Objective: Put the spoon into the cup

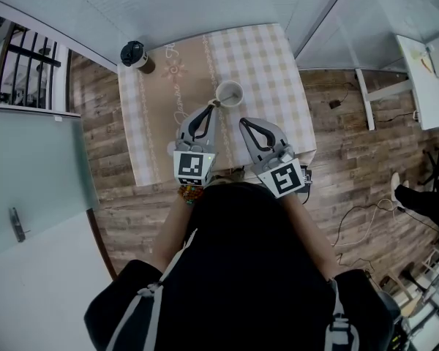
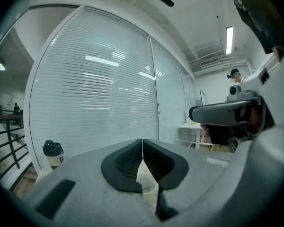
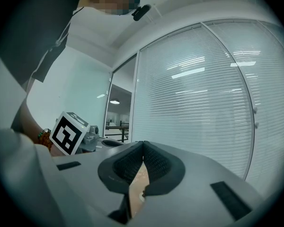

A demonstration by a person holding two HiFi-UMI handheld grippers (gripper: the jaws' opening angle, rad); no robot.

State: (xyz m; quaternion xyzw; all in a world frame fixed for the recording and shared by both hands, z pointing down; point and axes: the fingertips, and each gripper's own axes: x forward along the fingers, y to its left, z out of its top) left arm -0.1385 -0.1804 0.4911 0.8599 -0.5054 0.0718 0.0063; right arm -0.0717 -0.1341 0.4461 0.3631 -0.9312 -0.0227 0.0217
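Observation:
The white cup (image 1: 229, 92) stands upright in the middle of the checked tablecloth. My left gripper (image 1: 213, 107) is just in front and left of it, jaws together on a thin dark piece that looks like the spoon (image 1: 216, 103), whose end reaches the cup's near rim. In the left gripper view the left gripper (image 2: 142, 140) has its pads meeting, and the cup (image 2: 149, 188) shows low in the gap behind them. My right gripper (image 1: 243, 123) hovers over the cloth to the cup's front right, shut and empty; in the right gripper view the right gripper (image 3: 143, 143) shows only cloth below its jaws.
A black-lidded bottle (image 1: 135, 55) stands at the table's (image 1: 263, 50) far left corner, also seen as the bottle (image 2: 53, 152) in the left gripper view. A small white object (image 1: 170, 148) lies left of my left gripper. Glass walls with blinds surround the table; wooden floor lies on either side.

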